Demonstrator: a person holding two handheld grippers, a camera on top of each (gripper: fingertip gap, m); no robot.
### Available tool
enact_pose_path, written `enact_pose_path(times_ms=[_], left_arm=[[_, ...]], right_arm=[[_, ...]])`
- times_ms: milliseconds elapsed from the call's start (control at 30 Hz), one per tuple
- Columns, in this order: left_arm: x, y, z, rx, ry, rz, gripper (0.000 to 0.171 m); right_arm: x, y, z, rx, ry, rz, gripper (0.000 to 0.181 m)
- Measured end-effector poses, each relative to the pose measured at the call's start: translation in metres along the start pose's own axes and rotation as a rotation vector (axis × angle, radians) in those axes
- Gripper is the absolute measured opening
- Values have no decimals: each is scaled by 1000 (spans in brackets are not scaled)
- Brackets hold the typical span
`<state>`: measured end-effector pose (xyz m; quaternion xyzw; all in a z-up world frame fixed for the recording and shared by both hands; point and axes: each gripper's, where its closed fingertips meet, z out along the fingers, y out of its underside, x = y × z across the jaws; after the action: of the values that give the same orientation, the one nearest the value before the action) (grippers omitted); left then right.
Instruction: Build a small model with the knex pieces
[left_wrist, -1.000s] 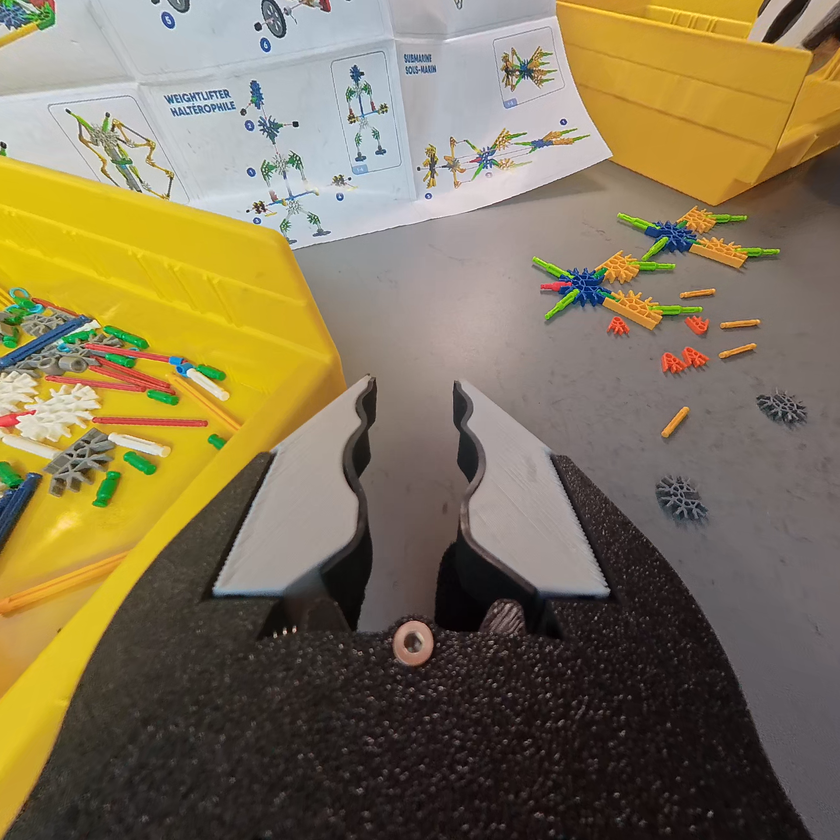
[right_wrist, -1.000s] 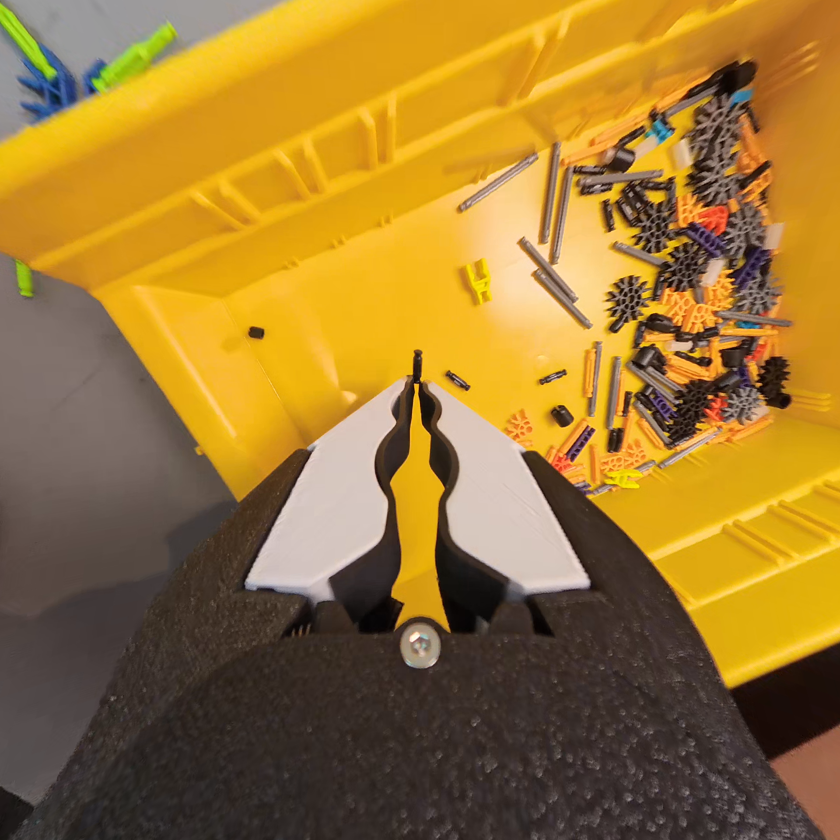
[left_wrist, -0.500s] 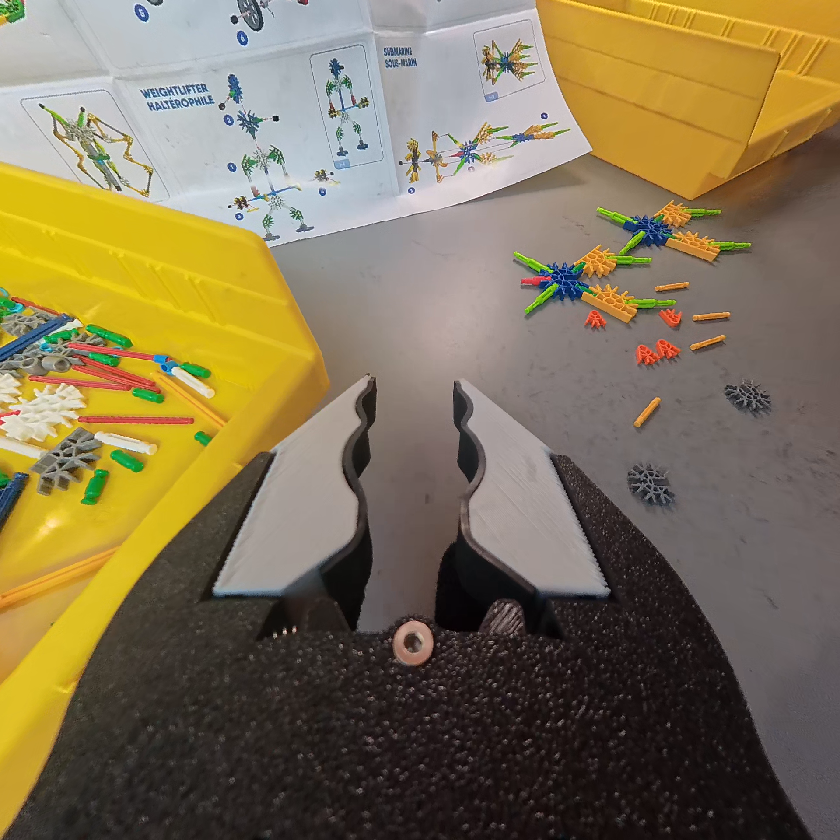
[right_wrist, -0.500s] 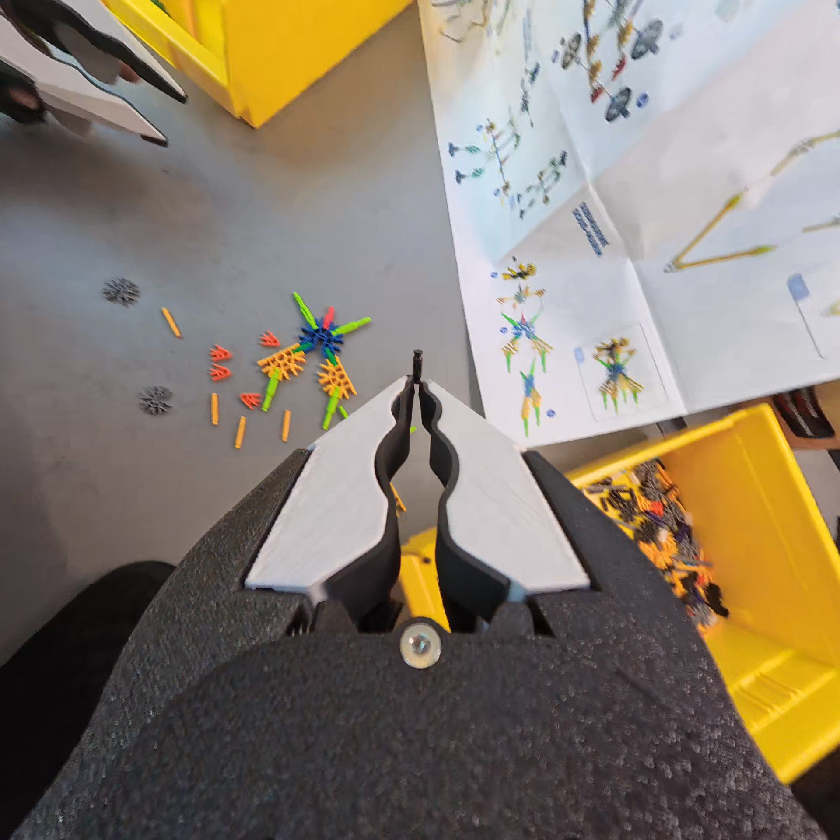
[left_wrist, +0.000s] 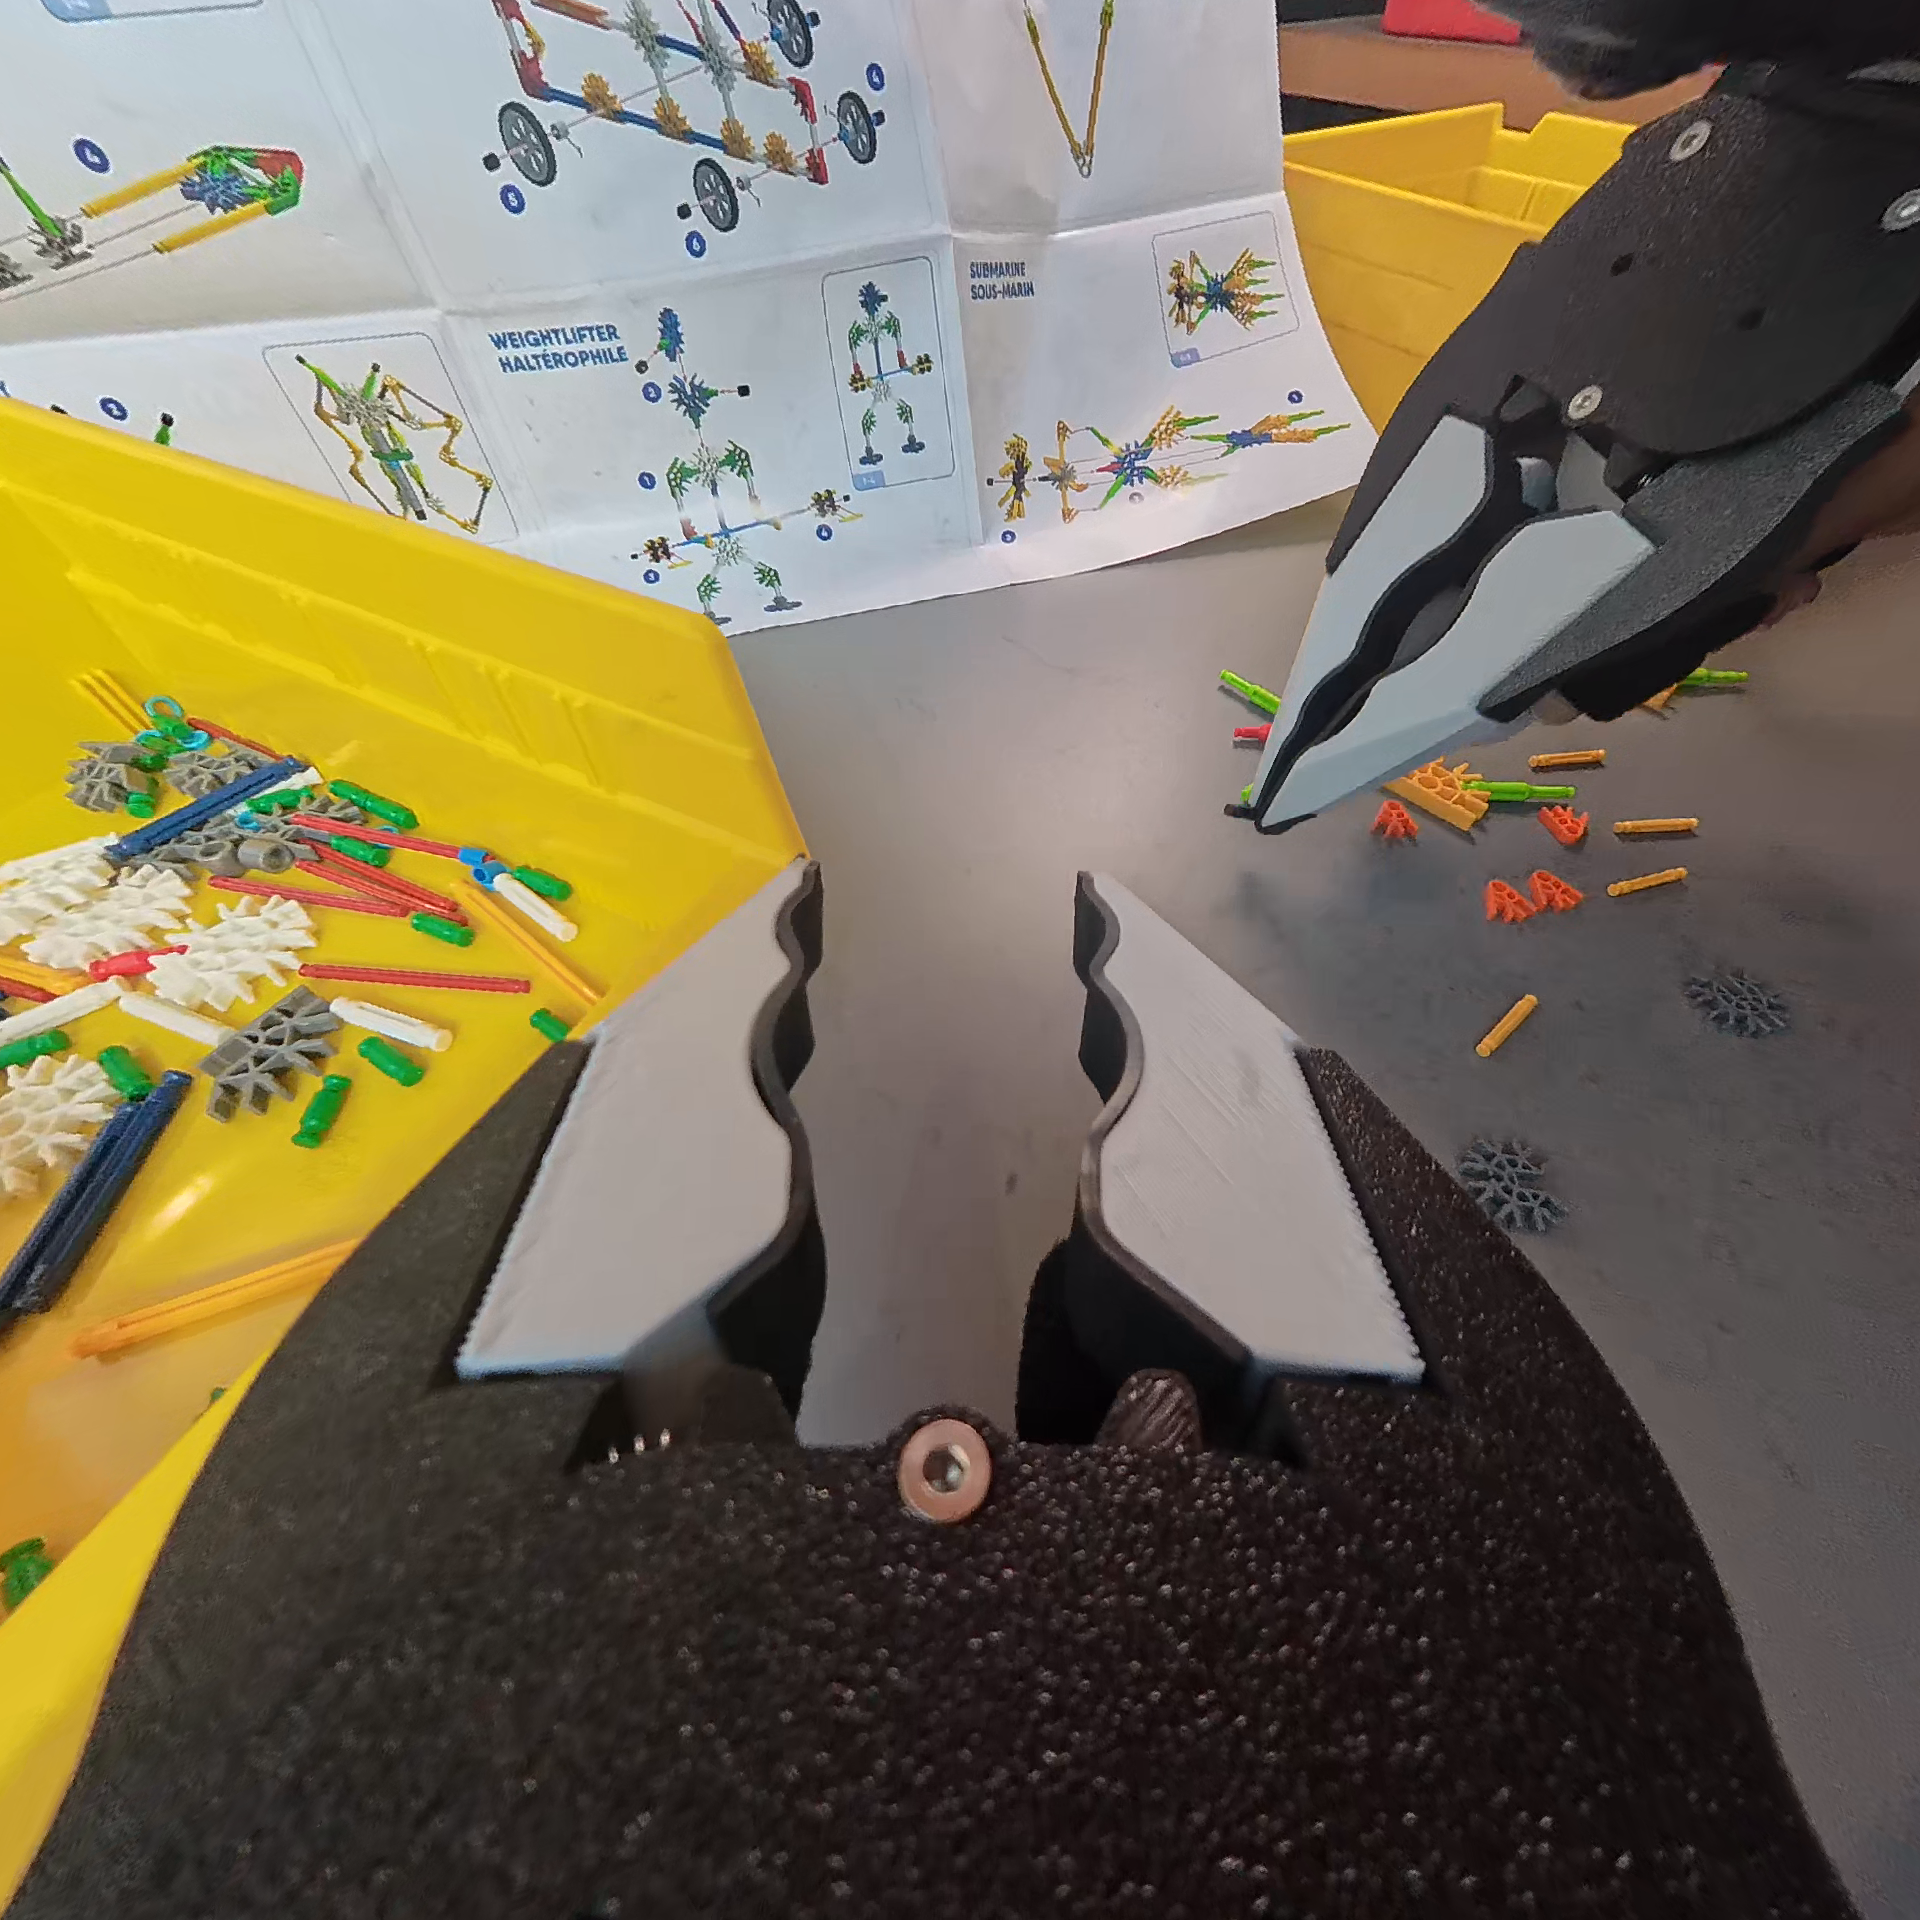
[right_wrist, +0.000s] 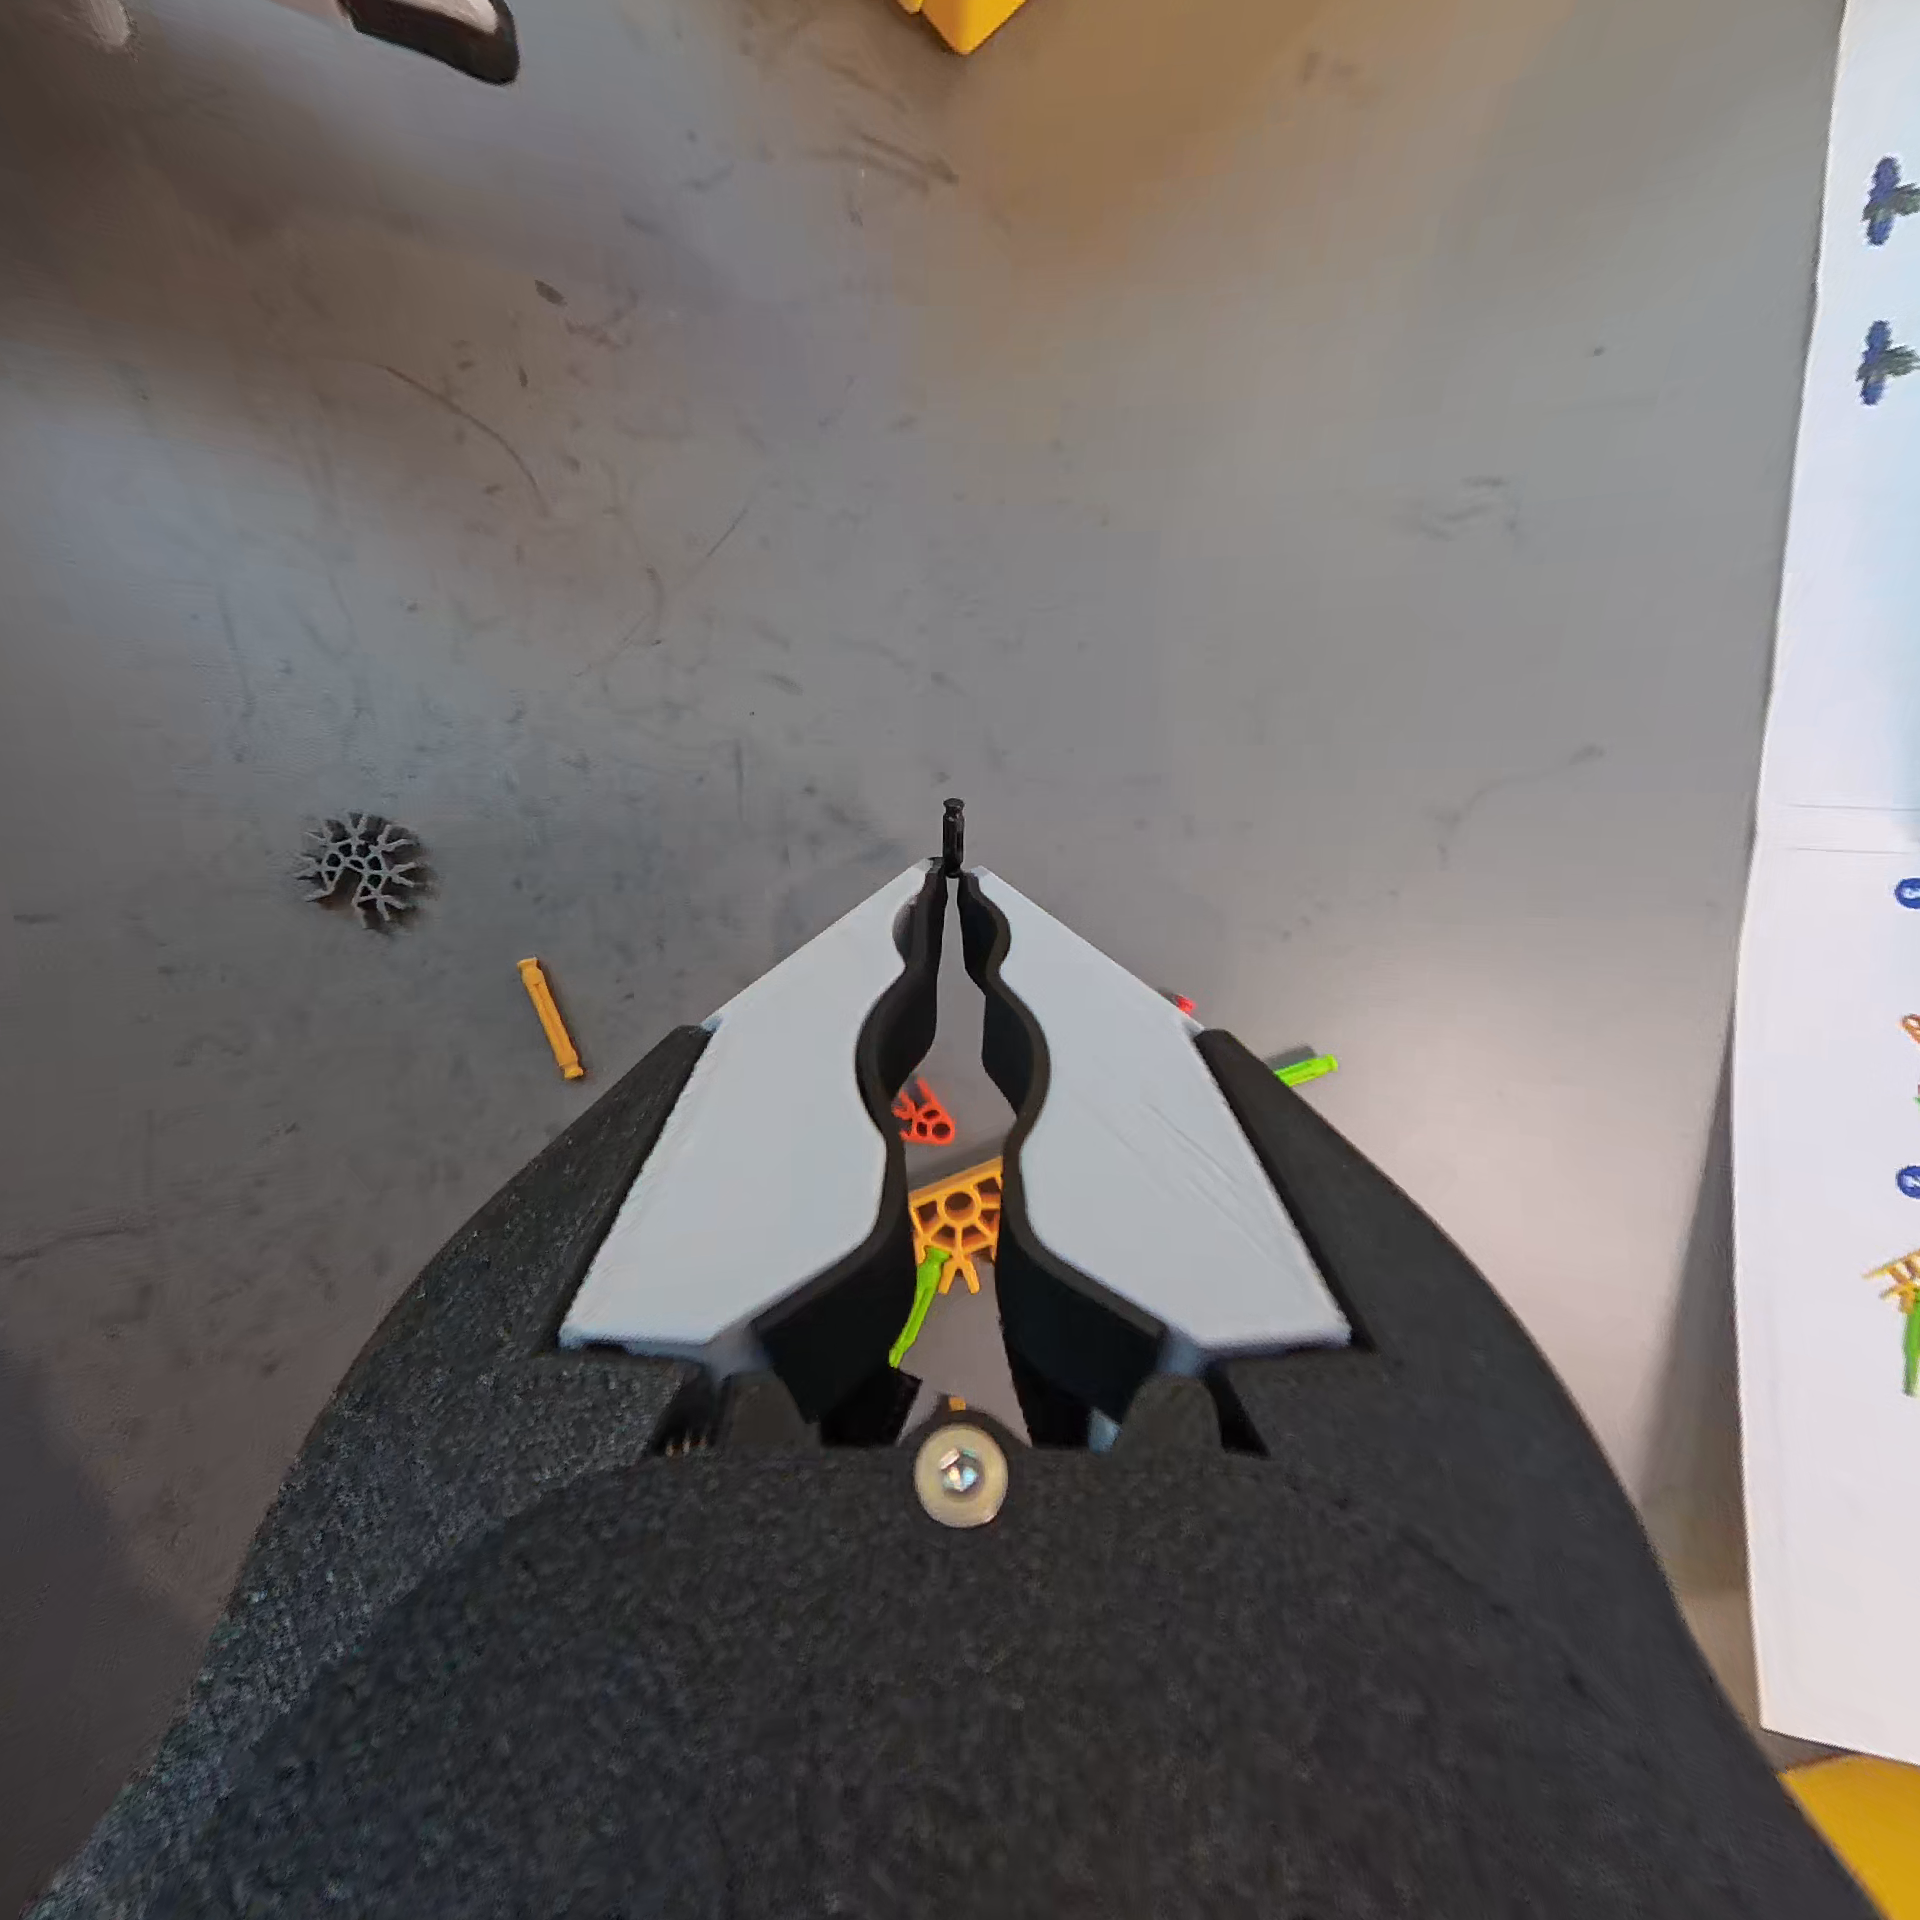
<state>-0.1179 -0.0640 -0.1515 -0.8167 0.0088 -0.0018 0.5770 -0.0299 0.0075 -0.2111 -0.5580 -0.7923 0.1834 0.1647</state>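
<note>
My right gripper (right_wrist: 951, 873) is shut on a small black rod (right_wrist: 953, 827) that sticks out past its tips. It hangs low over the grey table (right_wrist: 935, 468), above an orange connector (right_wrist: 961, 1216) with a green rod (right_wrist: 920, 1314). In the left wrist view the right gripper (left_wrist: 1262, 816) points down at the table beside the orange and green built pieces (left_wrist: 1455, 795). My left gripper (left_wrist: 943, 894) is open and empty over bare table, next to the yellow bin (left_wrist: 582, 665) on its left.
The yellow bin holds several white, grey, red, green and blue parts (left_wrist: 239, 935). A folded instruction sheet (left_wrist: 727, 291) lies behind. Another yellow bin (left_wrist: 1403, 239) stands far right. Loose orange rods (left_wrist: 1507, 1023), orange clips (left_wrist: 1532, 894) and grey snowflake connectors (left_wrist: 1512, 1184) lie scattered. Tip to tip, the grippers are about 12 centimetres apart. My right tips are roughly 7 centimetres from the orange connector (right_wrist: 961, 1216). It is also in sight in the left wrist view (left_wrist: 1432, 779).
My right gripper left the yellow bin with the black rod, swung over the table and came down low beside the built pieces. My left gripper shifted slightly and stays open.
</note>
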Motion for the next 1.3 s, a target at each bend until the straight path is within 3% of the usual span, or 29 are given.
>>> enact_pose_path(times_ms=[167,467,667,833,1167,1300], left_arm=[[-4,-3,-3,8,-8,2,48],[0,-8,-6,26,-5,14,48],[3,-7,-5,18,0,34,48],[0,-4,-4,11,-10,48,47],[-6,-1,-3,4,10,-31,47],[-7,-3,-4,13,4,-29,47]], right_arm=[[-5,12,8,-60,7,-15,0],[-2,5,7,-12,34,7,0],[28,-16,9,43,96,35,0],[54,-17,21,15,138,58,0],[56,-14,24,38,127,82,1],[55,-22,14,127,137,49,14]])
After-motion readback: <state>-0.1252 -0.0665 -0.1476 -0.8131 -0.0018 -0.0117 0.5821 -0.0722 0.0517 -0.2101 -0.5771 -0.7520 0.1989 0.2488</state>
